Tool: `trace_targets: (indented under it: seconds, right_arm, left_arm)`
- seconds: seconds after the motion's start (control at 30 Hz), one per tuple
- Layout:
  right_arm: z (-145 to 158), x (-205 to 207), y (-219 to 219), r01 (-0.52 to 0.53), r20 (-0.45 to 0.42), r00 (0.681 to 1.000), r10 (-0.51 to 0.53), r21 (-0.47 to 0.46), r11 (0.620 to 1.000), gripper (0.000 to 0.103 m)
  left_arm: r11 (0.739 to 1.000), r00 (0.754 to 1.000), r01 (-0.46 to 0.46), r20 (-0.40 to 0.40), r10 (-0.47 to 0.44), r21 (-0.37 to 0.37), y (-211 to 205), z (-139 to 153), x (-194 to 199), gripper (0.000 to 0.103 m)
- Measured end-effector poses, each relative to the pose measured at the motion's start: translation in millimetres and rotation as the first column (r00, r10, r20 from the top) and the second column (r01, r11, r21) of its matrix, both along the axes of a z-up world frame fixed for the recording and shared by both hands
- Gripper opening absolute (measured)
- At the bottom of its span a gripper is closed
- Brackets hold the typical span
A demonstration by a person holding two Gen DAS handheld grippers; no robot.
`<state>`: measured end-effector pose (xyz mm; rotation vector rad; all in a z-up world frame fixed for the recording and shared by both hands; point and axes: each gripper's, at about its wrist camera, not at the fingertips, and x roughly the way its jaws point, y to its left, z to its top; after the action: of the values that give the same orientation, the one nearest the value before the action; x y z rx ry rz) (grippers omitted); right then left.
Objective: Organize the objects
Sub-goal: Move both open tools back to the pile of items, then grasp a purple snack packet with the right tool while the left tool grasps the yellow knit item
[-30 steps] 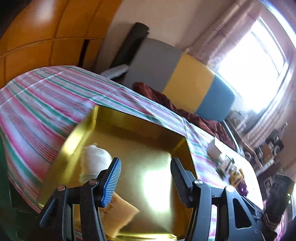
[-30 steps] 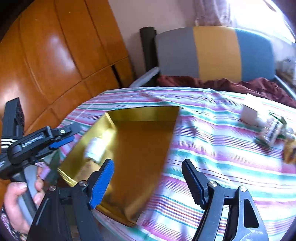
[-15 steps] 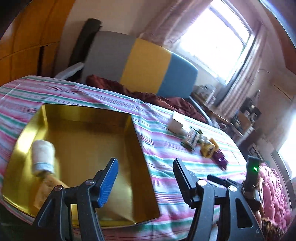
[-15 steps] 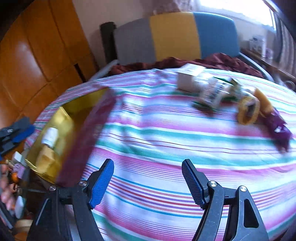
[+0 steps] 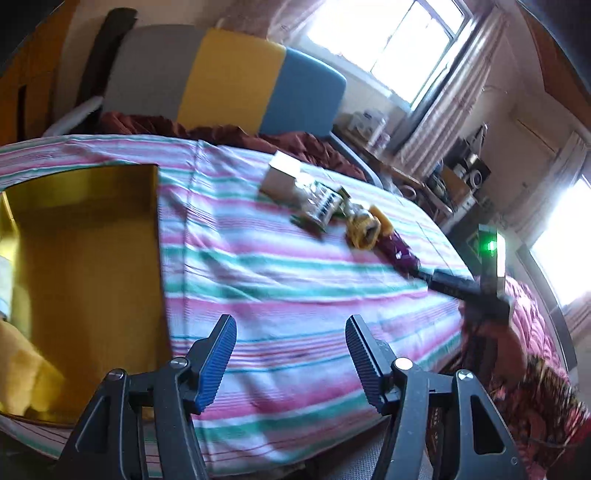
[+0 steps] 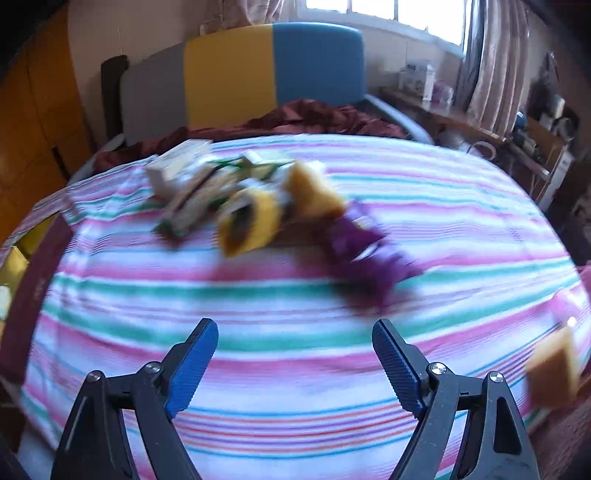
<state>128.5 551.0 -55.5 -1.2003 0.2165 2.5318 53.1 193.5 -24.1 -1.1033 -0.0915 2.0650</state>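
Both claws wider, off tray toward clutter.

A: So what's the room like?

B: Pretty lived-in. There's a bed under a pink, green and white striped sheet, with a padded headboard in grey, yellow and blue panels and a crumpled dark red blanket bunched at its foot.

A: Any daylight?

B: Loads. A big bright window with pale pinkish curtains is blowing out the view. Glossy orange-brown wooden wardrobe doors stand left, plain cream wall behind, and a cluttered wooden side table sits under the window.
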Motion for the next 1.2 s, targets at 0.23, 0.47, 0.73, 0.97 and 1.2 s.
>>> trace_targets:
  seconds: [0.23,0.47,0.73,0.97,1.2]
  right_arm:
    - [7.6,-11.5,55.1,-0.007,0.018,1.0,0.006,0.089,0.996,0.086]
    - [-12.1,-31.9,79.4,-0.073,0.075,0.995,0.069,0.042,0.996,0.084]
    - [-26.0,-44.5,80.3,-0.09,0.131,0.988,0.086,0.018,0.996,0.071]
    - [-26.2,-39.8,80.3,-0.043,0.153,0.987,0.047,-0.03,0.999,0.065]
    - [-25.0,-28.9,87.4,0.018,0.183,0.983,-0.004,-0.072,0.997,0.067]
  left_arm:
    - [0.996,0.997,0.079,0.018,-0.078,-0.045,23.2,-11.5,16.2,0.062]
    - [0.99,0.993,0.112,0.04,-0.109,-0.083,37.0,-20.2,23.1,0.062]
    - [0.984,0.989,0.143,0.039,-0.139,-0.109,55.8,-21.6,22.1,0.062]
    - [0.975,0.984,0.177,0.011,-0.177,-0.131,79.6,-18.2,19.1,0.062]
    - [0.967,0.978,0.205,-0.006,-0.208,-0.153,103.7,-18.8,13.9,0.062]
